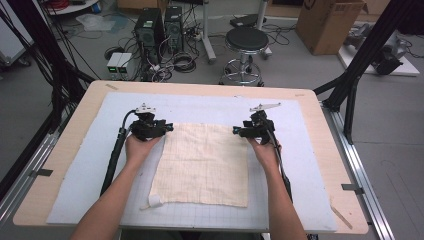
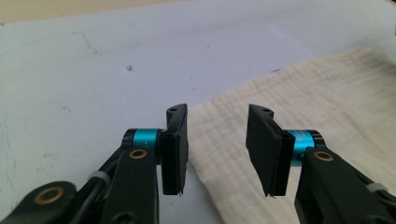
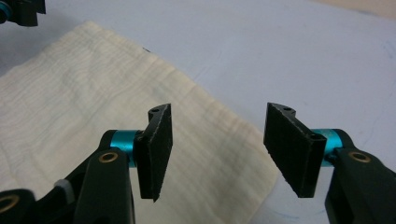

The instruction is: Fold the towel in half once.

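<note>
Cream, loosely woven square cloth lies flat on the pale grey mat. Our left gripper and right gripper hover at its far corners, jaws parted, holding nothing. We should lower both evenly and pinch only the corner edges.

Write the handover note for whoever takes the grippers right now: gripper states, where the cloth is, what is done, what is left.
Left gripper: open, jaws astride the far left corner of the cream gauze cloth, nothing clamped.
Right gripper: open, at the far right corner, one jaw over the cloth and one over the mat, nothing clamped.
The cloth lies flat and spread out on the pale blue mat, with a small tag at its near left corner.
Done: both grippers lined up at the far corners.
Left: probably close on both corners, then lift or fold.
</note>
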A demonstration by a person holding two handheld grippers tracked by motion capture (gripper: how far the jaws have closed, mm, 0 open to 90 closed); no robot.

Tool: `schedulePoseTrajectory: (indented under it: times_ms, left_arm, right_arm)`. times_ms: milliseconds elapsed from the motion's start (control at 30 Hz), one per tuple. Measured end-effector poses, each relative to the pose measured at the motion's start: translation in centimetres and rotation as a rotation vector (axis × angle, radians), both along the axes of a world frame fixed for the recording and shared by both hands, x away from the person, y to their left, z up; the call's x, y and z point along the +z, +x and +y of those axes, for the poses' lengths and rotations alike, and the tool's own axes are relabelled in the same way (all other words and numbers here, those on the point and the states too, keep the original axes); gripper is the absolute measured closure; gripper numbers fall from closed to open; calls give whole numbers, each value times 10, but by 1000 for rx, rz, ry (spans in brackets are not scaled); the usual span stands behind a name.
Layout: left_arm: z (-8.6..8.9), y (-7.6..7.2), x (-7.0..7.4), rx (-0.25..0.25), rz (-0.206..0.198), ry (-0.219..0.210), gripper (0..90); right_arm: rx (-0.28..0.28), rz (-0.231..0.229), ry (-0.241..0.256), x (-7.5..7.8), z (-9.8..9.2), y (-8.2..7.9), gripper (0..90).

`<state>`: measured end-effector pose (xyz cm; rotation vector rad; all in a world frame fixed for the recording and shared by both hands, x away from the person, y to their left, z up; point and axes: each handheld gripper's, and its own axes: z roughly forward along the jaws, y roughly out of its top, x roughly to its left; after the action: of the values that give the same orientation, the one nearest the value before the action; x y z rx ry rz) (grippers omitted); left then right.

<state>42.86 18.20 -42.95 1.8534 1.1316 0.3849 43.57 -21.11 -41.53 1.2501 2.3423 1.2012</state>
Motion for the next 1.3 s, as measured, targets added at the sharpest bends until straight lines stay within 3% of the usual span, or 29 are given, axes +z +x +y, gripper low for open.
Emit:
schedulePoseTrajectory:
  times_ms: [100,333,633,733,800,967,1000,1100,1300]
  left_arm:
    - [-1,3,-4,26,11,-17,598]
    - [-5,7,-15,47,57,-3,641]
    - [-7,10,-19,79,64,-8,678]
    - [-7,10,-19,100,80,-21,699]
    - [-8,11,-19,108,78,-8,726]
    - [-8,11,-19,117,77,5,825]
    - [-8,11,-19,116,78,2,844]
    - [-7,10,-17,102,75,14,867]
    - [-2,8,-12,81,60,20,874]
  right_arm:
    - [-10,14,0,-5,-1,3,447]
    - [-52,27,-39,-12,0,7,506]
    - [-120,73,-57,-23,-8,12,560]
    - [-135,69,-68,-23,-7,12,601]
    - [-145,72,-66,-23,-8,12,651]
    - [-128,65,-92,-23,-3,11,805]
    - [-118,75,-77,-23,-3,11,830]
    - [-108,94,-34,-23,-7,11,850]
    - [-81,95,-13,-18,-9,9,857]
